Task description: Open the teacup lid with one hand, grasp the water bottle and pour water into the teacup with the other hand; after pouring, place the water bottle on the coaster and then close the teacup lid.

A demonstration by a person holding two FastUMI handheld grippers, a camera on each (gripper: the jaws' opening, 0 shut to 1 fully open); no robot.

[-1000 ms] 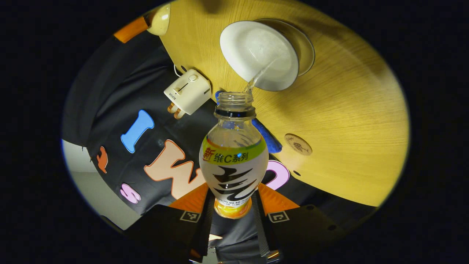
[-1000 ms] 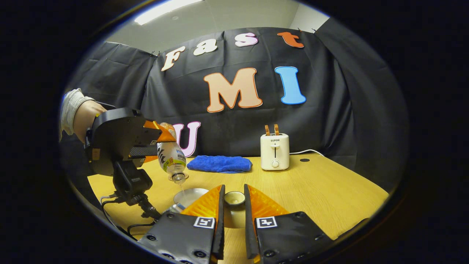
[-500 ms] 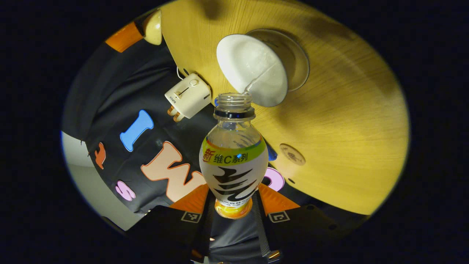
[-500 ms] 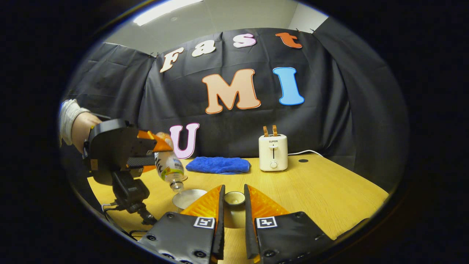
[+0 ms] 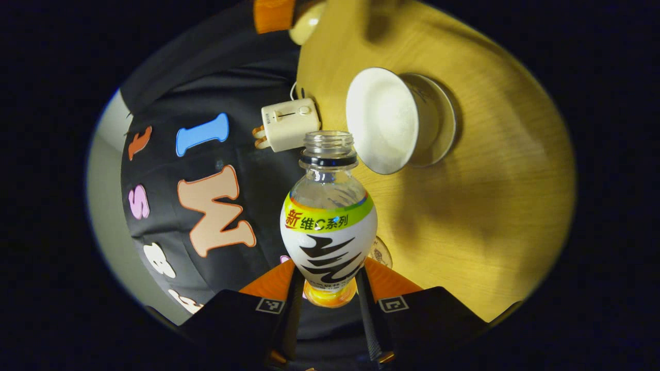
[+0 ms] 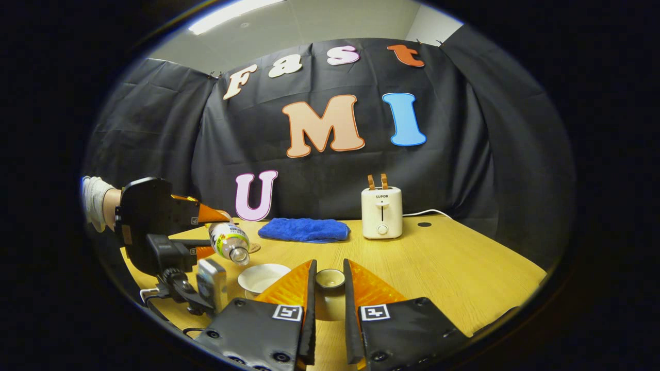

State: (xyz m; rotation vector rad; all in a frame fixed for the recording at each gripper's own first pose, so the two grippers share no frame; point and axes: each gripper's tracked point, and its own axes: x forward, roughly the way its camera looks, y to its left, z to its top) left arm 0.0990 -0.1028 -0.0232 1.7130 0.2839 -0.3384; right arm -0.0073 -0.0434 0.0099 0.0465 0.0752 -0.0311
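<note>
Two hand-held grippers in my views. Left hand-held gripper clamps the water bottle near its base, both fingers pressed on it — uncapped, mouth aimed just beside the open teacup on its saucer on the counter. Coaster peeks out behind the bottle. Right hand-held gripper grips the teacup lid between narrow fingers, above the counter. Toaster and blue towel sit at the back.
</note>
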